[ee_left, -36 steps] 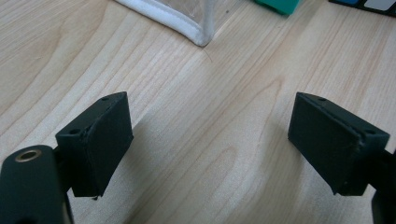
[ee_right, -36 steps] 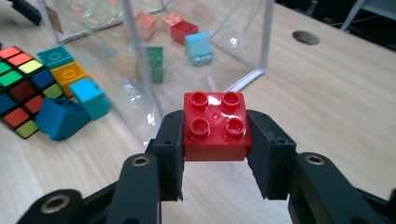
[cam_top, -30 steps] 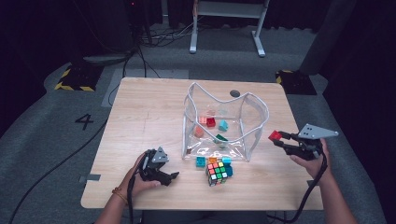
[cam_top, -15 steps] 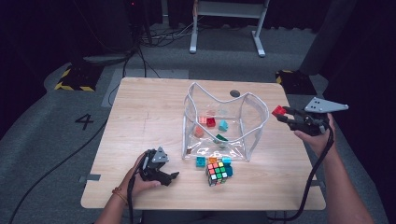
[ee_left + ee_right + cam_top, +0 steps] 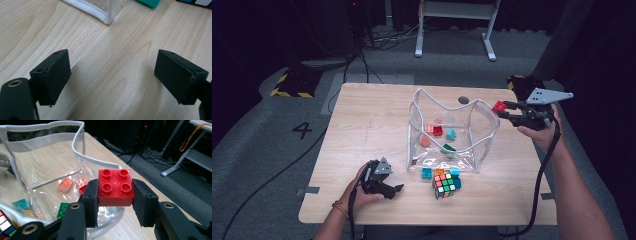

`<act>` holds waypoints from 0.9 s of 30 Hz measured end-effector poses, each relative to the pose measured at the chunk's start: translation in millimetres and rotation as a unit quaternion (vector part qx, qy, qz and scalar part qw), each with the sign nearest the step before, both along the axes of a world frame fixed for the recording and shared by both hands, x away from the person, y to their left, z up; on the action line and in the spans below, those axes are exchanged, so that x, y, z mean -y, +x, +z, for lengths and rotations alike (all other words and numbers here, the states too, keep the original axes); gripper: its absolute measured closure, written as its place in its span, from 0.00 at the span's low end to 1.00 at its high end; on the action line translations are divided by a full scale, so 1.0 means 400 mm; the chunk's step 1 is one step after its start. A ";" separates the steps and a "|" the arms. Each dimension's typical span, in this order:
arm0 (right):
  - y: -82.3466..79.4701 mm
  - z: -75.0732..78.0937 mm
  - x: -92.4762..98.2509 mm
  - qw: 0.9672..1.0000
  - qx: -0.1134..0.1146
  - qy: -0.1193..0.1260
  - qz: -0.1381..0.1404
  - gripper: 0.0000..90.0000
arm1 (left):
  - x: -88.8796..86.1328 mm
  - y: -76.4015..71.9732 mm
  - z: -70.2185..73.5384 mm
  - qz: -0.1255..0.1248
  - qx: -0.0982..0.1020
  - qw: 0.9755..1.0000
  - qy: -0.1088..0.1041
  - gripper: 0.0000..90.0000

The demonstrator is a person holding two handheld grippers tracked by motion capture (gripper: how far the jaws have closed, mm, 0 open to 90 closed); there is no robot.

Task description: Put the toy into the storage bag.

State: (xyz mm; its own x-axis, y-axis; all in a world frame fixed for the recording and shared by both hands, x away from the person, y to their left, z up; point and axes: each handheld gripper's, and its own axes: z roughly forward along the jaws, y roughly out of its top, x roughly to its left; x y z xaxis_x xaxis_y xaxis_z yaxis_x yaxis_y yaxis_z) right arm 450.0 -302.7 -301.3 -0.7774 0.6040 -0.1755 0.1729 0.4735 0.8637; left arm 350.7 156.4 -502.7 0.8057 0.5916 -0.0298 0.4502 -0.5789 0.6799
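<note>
The right gripper [image 5: 507,110] has risen, fingers pinching a red brick [image 5: 115,187] beside the bag [image 5: 484,132] rim. Several bricks already lie inside; a teal brick [image 5: 427,173] and cube [image 5: 446,184] wait outside near the left gripper [image 5: 393,190], fingers spread.

Dark room, grey carpet floor [image 5: 272,150], wooden table [image 5: 372,115], white metal frame [image 5: 454,10], black cables [image 5: 362,55], hazard-striped tape [image 5: 289,92]
</note>
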 end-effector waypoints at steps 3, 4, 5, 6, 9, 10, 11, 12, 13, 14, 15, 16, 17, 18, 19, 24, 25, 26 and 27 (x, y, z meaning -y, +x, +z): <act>0.008 -0.001 -0.017 1.000 -0.005 -0.008 0.009 0.66 | 0.000 0.000 0.000 0.000 0.000 1.000 0.000 0.15; 0.012 -0.002 -0.028 1.000 -0.010 -0.013 0.015 0.66 | 0.000 0.000 0.000 0.000 0.000 1.000 0.000 0.15; 0.022 -0.005 -0.048 0.999 -0.013 -0.027 0.032 0.66 | 0.000 0.000 0.000 0.000 0.000 1.000 -0.001 0.15; 0.022 -0.005 -0.048 0.999 -0.013 -0.027 0.032 0.66 | 0.000 0.000 0.000 0.000 0.000 1.000 -0.001 0.15; 0.039 -0.011 -0.076 0.996 -0.029 -0.050 0.062 0.66 | 0.000 0.001 0.000 -0.003 -0.002 1.000 -0.001 0.15; 0.047 -0.013 -0.085 0.995 -0.031 -0.062 0.074 0.66 | 0.000 0.001 0.000 -0.003 -0.001 1.000 -0.001 0.15; 0.058 -0.018 -0.104 0.991 -0.044 -0.083 0.093 0.66 | 0.000 0.001 0.000 -0.003 -0.002 1.000 -0.001 0.15; 0.058 -0.018 -0.104 0.991 -0.044 -0.083 0.093 0.66 | 0.000 0.001 0.000 -0.003 -0.002 1.000 -0.001 0.15; 0.062 -0.019 -0.113 0.989 -0.046 -0.096 0.101 0.66 | -0.001 0.001 0.000 -0.003 0.000 1.000 0.001 0.15; 0.071 -0.020 -0.132 0.986 -0.054 -0.117 0.110 0.66 | 0.000 0.001 0.000 -0.003 -0.001 1.000 -0.001 0.15; 0.075 -0.021 -0.140 0.984 -0.058 -0.123 0.117 0.66 | 0.000 0.001 0.000 -0.003 -0.002 1.000 -0.001 0.15; 0.079 -0.022 -0.148 0.981 -0.060 -0.135 0.123 0.66 | 0.000 0.001 0.000 -0.003 -0.001 1.000 -0.001 0.15; 0.079 -0.022 -0.148 0.981 -0.060 -0.135 0.123 0.66 | 0.000 0.001 0.000 -0.003 -0.001 1.000 -0.001 0.15; 0.087 -0.027 -0.167 0.977 -0.069 -0.153 0.131 0.66 | 0.000 0.001 0.000 -0.003 -0.001 1.000 0.000 0.15; 0.087 -0.027 -0.167 0.977 -0.069 -0.153 0.131 0.66 | 0.000 0.001 0.000 -0.003 -0.002 1.000 -0.001 0.15; 0.107 -0.038 -0.197 0.971 -0.087 -0.173 0.137 0.66 | 0.000 0.001 0.000 -0.004 -0.002 1.000 -0.001 0.15; 0.110 -0.038 -0.204 0.969 -0.085 -0.183 0.140 0.66 | 0.000 0.001 0.000 -0.003 -0.001 1.000 0.000 0.15; 0.113 -0.039 -0.212 0.969 -0.086 -0.188 0.138 0.66 | 0.000 0.001 0.000 -0.003 -0.001 1.000 0.000 0.15; 0.119 -0.038 -0.220 0.967 -0.085 -0.193 0.140 0.66 | 0.000 0.001 0.000 -0.004 -0.002 1.000 -0.001 0.15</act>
State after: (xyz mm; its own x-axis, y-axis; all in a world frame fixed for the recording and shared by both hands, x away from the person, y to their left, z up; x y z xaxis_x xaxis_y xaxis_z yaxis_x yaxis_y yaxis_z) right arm 497.4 -214.7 -316.7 -0.9386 0.2806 -0.2009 0.1158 0.8044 0.5828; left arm 351.1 156.4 -502.8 0.8098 0.5857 -0.0340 0.4484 -0.5805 0.6797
